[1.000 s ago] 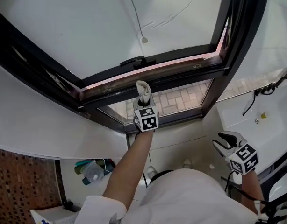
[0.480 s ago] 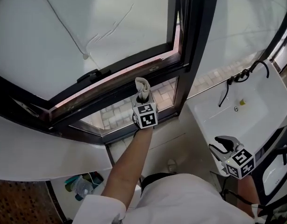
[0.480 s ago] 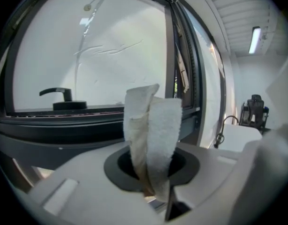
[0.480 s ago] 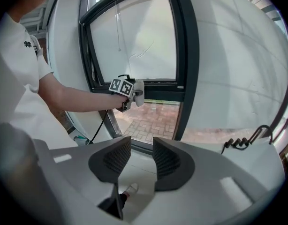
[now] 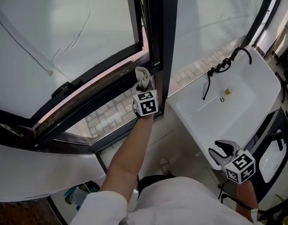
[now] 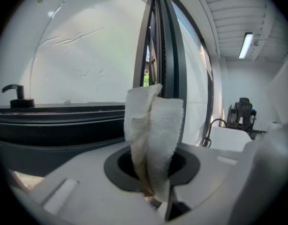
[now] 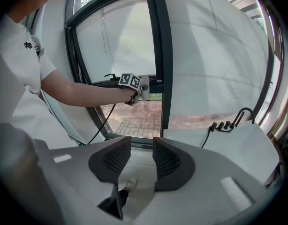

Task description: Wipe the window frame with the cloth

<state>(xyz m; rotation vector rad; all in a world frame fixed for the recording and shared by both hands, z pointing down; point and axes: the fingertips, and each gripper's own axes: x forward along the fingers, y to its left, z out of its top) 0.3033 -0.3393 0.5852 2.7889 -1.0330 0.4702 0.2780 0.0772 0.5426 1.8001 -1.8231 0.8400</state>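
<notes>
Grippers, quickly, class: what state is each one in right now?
Left gripper: shut on the cloth.
Right gripper: open, nothing between its jaws.

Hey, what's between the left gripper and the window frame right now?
Only the white cloth, clamped in the left gripper and sticking out toward the window frame. The left gripper view shows it best, and the head view agrees.

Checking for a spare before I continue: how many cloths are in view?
1. The cloth is clamped in the left gripper, held up at the window frame beside its vertical post. The right gripper is open and empty. Others may lie out of view.
</notes>
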